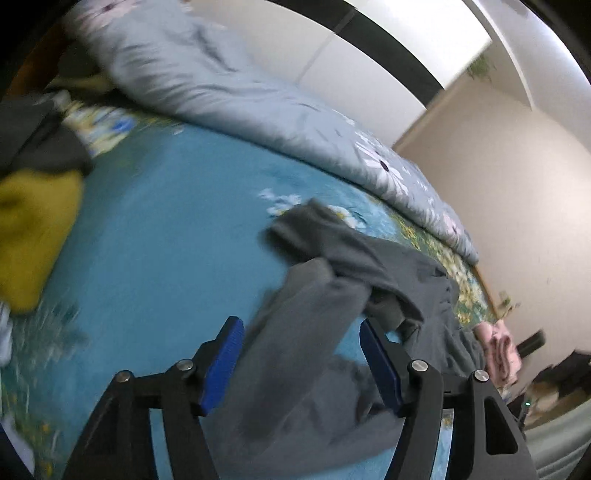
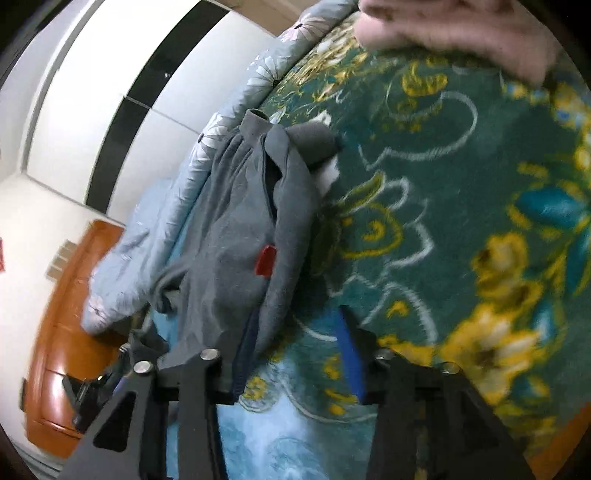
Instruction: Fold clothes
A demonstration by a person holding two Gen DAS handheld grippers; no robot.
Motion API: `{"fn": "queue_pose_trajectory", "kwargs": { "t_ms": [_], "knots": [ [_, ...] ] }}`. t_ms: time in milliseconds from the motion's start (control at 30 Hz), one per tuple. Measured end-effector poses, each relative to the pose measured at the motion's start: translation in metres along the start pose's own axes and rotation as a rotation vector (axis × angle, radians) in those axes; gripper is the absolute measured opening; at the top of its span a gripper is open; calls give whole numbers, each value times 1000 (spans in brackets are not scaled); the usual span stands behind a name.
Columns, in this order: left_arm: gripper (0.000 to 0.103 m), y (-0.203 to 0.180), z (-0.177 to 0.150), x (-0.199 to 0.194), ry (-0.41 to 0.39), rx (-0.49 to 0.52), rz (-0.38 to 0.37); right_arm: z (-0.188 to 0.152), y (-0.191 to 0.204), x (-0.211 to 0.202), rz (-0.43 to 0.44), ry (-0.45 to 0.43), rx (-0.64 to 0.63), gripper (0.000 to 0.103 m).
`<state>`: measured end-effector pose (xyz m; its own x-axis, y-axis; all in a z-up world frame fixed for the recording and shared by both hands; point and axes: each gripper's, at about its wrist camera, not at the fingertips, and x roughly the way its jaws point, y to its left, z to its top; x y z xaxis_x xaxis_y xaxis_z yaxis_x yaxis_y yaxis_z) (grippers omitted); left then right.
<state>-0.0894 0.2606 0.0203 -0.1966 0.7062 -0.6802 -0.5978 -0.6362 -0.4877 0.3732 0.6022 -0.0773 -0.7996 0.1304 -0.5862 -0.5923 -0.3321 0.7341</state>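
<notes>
A crumpled grey garment (image 1: 332, 314) lies on the blue flowered bedsheet (image 1: 166, 221). My left gripper (image 1: 301, 339) is open, its blue pads on either side of a grey fold, not closed on it. In the right wrist view the same grey garment (image 2: 236, 236), with a small red tag (image 2: 266, 260), drapes over the left finger of my right gripper (image 2: 295, 325). The right gripper is open; its right blue pad (image 2: 351, 354) shows, the left pad is hidden under cloth.
A yellow garment (image 1: 33, 229) and a dark grey one (image 1: 44, 140) lie at the left. A grey flowered quilt (image 1: 221, 92) is bunched along the bed's far side. Pink cloth (image 1: 498, 350) lies at the right, also in the right wrist view (image 2: 461, 33). A wooden headboard (image 2: 62, 332) stands beyond.
</notes>
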Motion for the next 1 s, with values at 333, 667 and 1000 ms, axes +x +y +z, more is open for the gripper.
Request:
{"fn": "queue_pose_trajectory", "kwargs": {
  "t_ms": [333, 667, 1000],
  "knots": [
    [69, -61, 5, 85, 93, 189, 270, -5, 3, 2, 65, 3, 5, 53],
    [14, -33, 39, 68, 68, 15, 218, 5, 18, 24, 51, 28, 19, 37],
    [14, -28, 80, -130, -385, 26, -157, 48, 73, -49, 153, -192, -135, 8]
  ]
}}
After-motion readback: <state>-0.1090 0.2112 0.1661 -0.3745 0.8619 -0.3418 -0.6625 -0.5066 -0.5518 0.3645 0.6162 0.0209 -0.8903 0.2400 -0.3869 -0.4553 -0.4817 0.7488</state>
